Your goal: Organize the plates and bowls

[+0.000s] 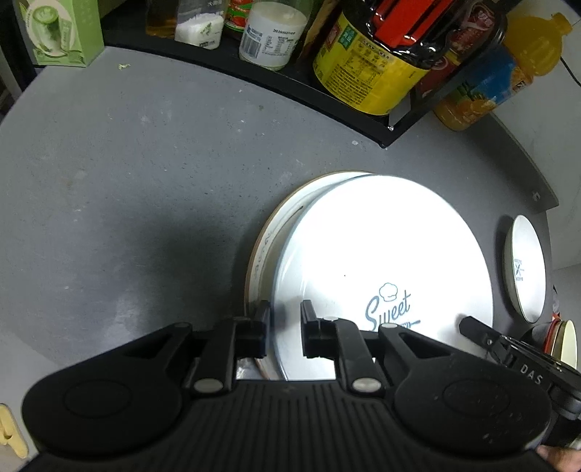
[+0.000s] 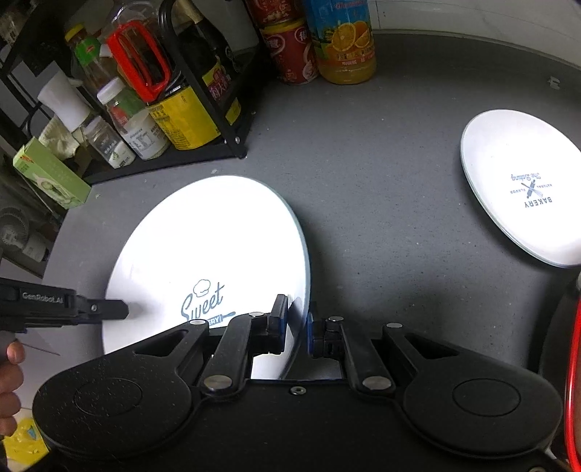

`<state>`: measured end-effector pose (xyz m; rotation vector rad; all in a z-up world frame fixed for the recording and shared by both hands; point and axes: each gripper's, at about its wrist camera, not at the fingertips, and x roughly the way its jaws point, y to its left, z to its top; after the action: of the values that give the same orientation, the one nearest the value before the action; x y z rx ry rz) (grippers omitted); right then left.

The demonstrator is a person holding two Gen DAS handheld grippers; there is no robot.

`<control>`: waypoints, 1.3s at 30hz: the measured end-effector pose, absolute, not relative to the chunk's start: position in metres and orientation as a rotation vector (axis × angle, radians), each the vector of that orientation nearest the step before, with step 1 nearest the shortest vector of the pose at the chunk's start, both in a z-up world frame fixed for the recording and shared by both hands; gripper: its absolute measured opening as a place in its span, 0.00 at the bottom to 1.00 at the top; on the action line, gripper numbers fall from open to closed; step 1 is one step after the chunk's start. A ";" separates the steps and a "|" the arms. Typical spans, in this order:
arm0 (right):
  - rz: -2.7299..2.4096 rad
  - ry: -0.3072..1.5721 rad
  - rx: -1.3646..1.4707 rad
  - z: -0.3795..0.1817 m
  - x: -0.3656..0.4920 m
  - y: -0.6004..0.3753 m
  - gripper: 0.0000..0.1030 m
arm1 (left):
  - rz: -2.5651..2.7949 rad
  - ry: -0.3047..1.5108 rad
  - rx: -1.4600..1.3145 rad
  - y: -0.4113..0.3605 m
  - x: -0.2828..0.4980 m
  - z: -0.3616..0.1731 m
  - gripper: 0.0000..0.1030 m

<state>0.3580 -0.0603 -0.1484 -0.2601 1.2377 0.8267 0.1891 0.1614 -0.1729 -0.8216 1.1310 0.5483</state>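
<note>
A big white plate printed "Sweet" (image 1: 381, 254) (image 2: 203, 247) lies on top of a second plate with a brown rim (image 1: 256, 261) on the grey counter. My left gripper (image 1: 285, 325) straddles the top plate's left rim, which fills the gap between its fingers. At the opposite side my right gripper (image 2: 297, 319) has the right rim pinched between its blue pads. Each gripper's finger also shows at the edge of the other's view. A smaller white "Bakery" plate (image 2: 523, 188) (image 1: 526, 268) rests alone to the right.
A black rack (image 2: 218, 119) (image 1: 254, 72) of bottles and jars stands behind the plates. An orange juice bottle (image 2: 345, 40) and a red can (image 2: 287, 54) stand beside it, and a green box (image 1: 61, 32) at the far left. A cream bowl's edge (image 1: 566, 341) shows far right.
</note>
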 end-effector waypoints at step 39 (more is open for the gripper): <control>0.754 1.200 -0.305 -0.113 0.359 -0.055 0.83 | 0.559 1.130 -0.653 0.158 0.199 -0.126 0.68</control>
<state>0.3594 -0.0549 -0.1130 -0.3048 1.1999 0.7536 0.1990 0.1576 -0.1261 -0.6534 1.1300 0.5587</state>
